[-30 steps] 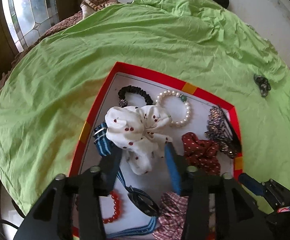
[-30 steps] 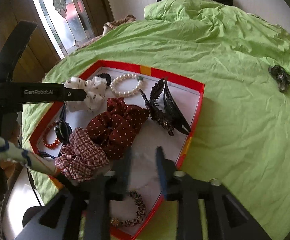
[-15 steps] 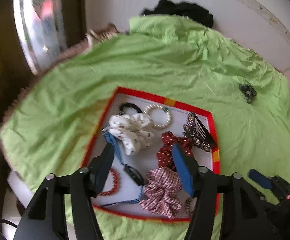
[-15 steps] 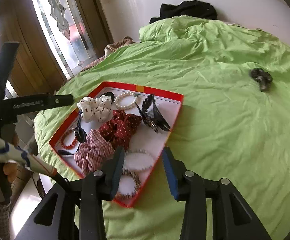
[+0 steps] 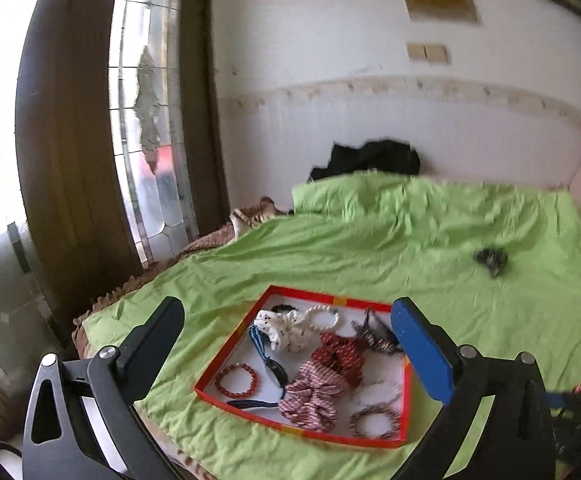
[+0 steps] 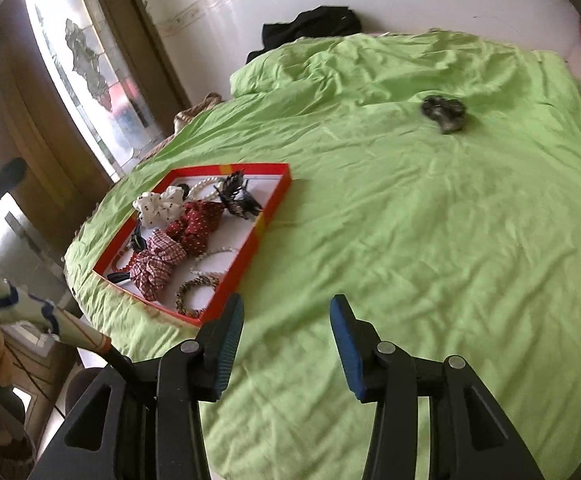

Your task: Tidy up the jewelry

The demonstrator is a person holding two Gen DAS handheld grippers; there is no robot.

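A red-rimmed tray (image 5: 230,356) (image 6: 278,196) lies on the green bedsheet near the bed's left edge. It holds a white dotted scrunchie (image 5: 286,328) (image 6: 158,208), a dark red dotted scrunchie (image 5: 340,358) (image 6: 198,222), a checked scrunchie (image 5: 314,396) (image 6: 156,264), a pearl bracelet (image 5: 324,318), a red bead bracelet (image 5: 236,378), a dark hair claw (image 5: 376,336) (image 6: 238,200) and other bands. A dark hair clip (image 5: 492,258) (image 6: 444,110) lies alone on the sheet far right. My left gripper (image 5: 286,334) is open and empty, raised above the tray. My right gripper (image 6: 286,332) is open and empty over bare sheet right of the tray.
The green sheet (image 6: 410,220) covers a round bed. A black garment (image 5: 370,158) (image 6: 310,26) lies at the far edge by the white wall. A wooden door with patterned glass (image 5: 146,140) stands left. The floor drops away beyond the bed's left edge.
Both grippers have pulled back and up from the tray, which now looks smaller and farther. The left gripper left the white scrunchie in the tray. The right gripper's jaws have widened.
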